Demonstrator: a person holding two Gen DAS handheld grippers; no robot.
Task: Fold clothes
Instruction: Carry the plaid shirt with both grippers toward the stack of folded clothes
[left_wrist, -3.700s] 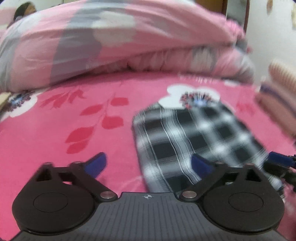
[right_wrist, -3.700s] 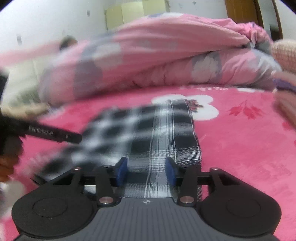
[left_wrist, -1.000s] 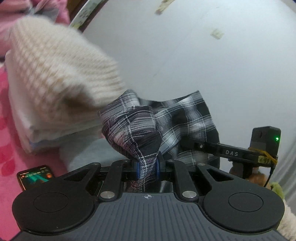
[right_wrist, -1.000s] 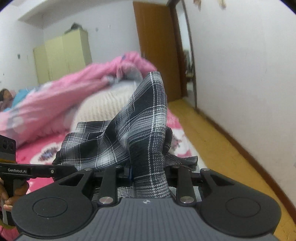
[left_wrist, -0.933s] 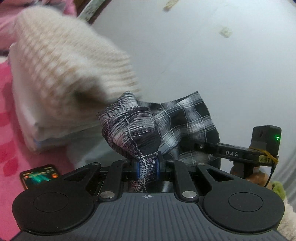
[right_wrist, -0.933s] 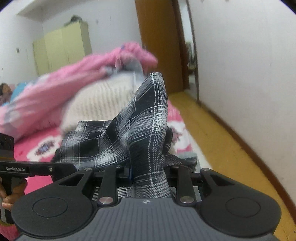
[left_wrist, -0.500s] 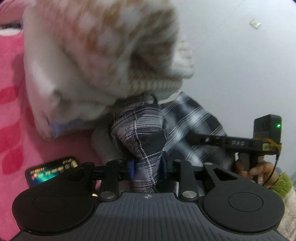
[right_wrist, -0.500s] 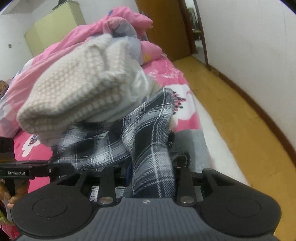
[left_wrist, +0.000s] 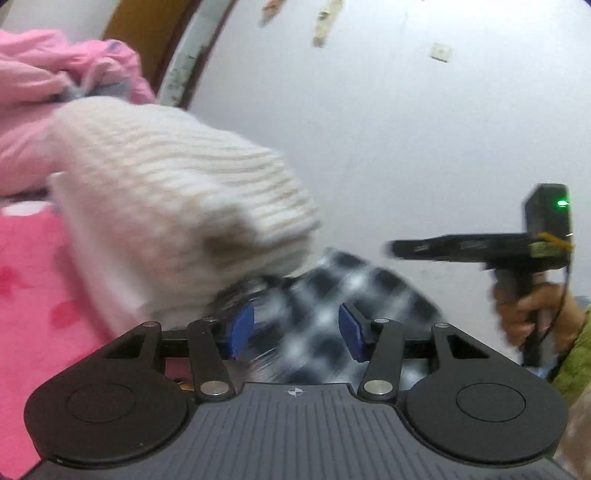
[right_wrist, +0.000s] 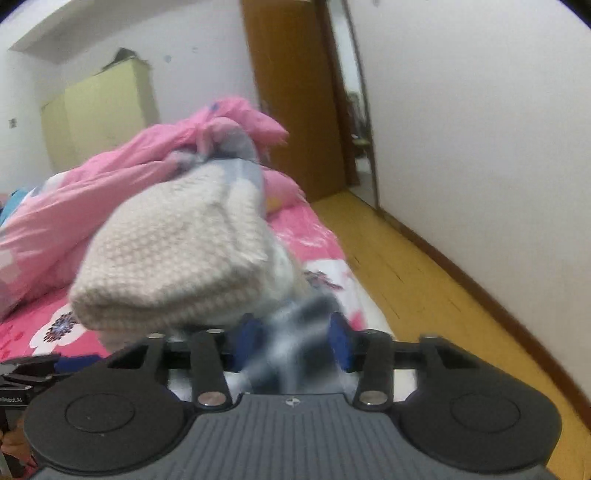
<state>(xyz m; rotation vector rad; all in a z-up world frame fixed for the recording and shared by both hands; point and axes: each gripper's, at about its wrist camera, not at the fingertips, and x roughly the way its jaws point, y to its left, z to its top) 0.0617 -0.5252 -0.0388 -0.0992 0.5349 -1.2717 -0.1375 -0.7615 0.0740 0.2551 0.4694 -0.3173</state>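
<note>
The black-and-white plaid garment (left_wrist: 332, 295) lies blurred at the foot of a stack topped by a cream knit sweater (left_wrist: 166, 206). My left gripper (left_wrist: 295, 330) is open, its blue pads apart on either side of the plaid cloth. In the right wrist view the plaid garment (right_wrist: 310, 314) is a blur between the spread pads of my open right gripper (right_wrist: 294, 339), just below the cream knit sweater (right_wrist: 177, 258). The right gripper (left_wrist: 395, 246) also shows from the side, held by a hand (left_wrist: 528, 310).
The stack sits on a pink floral bedsheet (right_wrist: 55, 310), near the bed's edge. A rumpled pink quilt (right_wrist: 122, 184) lies behind. A white wall (left_wrist: 406, 129) and yellow wooden floor (right_wrist: 424, 280) run to the right, with a brown door (right_wrist: 295, 92) beyond.
Both grippers held the plaid garment shut and carried it from the bed's middle to the knit stack. Both have now opened and let the cloth go.
</note>
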